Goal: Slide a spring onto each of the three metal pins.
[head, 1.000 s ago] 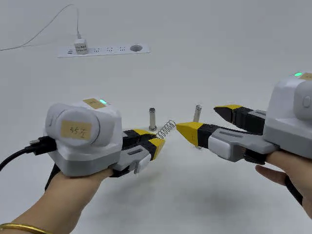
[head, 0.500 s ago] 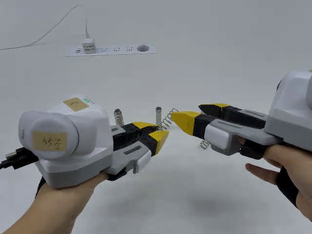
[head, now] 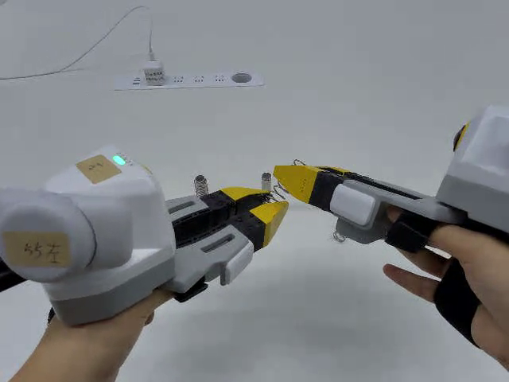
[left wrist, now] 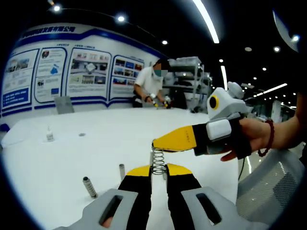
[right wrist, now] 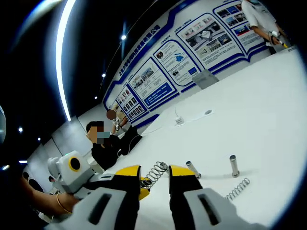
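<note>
My left gripper [head: 269, 212] [left wrist: 159, 170] is shut on the lower end of a steel spring [head: 278, 191] [left wrist: 158, 162], which sticks up out of its yellow tips. My right gripper [head: 291, 180] [right wrist: 154, 173] comes in from the right. Its jaws stand a little apart on either side of the spring [right wrist: 154, 173]. Its yellow fingertip [left wrist: 165, 142] meets the spring's top end. Behind the tips stand a pin wearing a spring [head: 201, 185] [left wrist: 89, 187] and a bare metal pin [head: 266, 181] [left wrist: 121, 171]. Two pins [right wrist: 233, 165] [right wrist: 193, 168] stand on the table.
A loose spring [head: 339, 236] [right wrist: 238, 188] lies on the white table [head: 302, 318] under the right gripper. A power strip [head: 191, 79] with a plugged-in white cable lies at the far edge. People work at other benches in the background.
The right gripper has moved left and its jaws have narrowed around the free end of the spring that the left gripper holds. The left gripper has risen slightly. The head camera has shifted.
</note>
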`<state>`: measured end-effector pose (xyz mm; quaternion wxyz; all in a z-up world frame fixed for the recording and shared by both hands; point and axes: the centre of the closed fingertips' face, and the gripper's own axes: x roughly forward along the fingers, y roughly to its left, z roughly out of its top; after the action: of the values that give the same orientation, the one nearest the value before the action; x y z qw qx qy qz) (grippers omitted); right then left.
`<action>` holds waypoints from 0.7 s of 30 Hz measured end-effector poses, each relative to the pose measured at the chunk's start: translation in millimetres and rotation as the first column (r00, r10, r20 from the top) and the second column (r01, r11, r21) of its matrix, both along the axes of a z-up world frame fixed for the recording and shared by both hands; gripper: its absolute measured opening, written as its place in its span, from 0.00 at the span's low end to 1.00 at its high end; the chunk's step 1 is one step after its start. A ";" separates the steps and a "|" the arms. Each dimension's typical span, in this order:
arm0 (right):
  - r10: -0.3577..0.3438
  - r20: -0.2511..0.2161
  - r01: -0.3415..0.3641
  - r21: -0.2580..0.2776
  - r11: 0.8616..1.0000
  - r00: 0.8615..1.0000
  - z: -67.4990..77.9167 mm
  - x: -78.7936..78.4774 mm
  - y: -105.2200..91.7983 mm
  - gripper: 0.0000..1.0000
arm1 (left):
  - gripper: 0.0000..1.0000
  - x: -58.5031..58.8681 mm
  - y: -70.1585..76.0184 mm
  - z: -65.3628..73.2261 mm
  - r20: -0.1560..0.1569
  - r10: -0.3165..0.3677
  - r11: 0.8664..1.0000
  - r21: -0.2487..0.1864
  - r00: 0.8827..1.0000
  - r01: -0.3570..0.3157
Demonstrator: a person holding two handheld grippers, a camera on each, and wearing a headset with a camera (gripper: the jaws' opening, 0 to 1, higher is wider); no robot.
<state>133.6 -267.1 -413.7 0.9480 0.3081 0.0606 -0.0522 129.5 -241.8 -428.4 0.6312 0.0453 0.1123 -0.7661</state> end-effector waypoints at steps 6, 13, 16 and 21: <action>0.003 0.033 -0.004 0.058 0.998 0.999 2.0 -0.4 2.1 0.17 | 0.11 -3.0 1.5 1.7 0.012 -0.012 1.000 -0.007 1.000 0.013; 0.023 0.065 -0.030 0.097 0.995 0.998 4.1 -0.5 6.0 0.13 | 0.10 -4.4 2.6 0.9 0.037 -0.019 1.000 -0.006 0.999 0.019; 0.042 0.070 -0.048 0.097 0.994 0.997 4.3 -0.1 9.6 0.12 | 0.10 -4.4 3.4 -1.5 0.059 -0.017 1.000 0.002 0.998 0.017; 0.066 0.061 -0.069 0.064 0.996 0.996 3.1 1.8 14.6 0.11 | 0.11 -2.0 4.6 -5.3 0.088 -0.008 1.000 0.018 0.996 0.006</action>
<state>135.4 -252.5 -410.6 0.9399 0.3384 0.0446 -0.0089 127.5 -237.3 -433.7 0.6325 0.0849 0.0910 -0.7645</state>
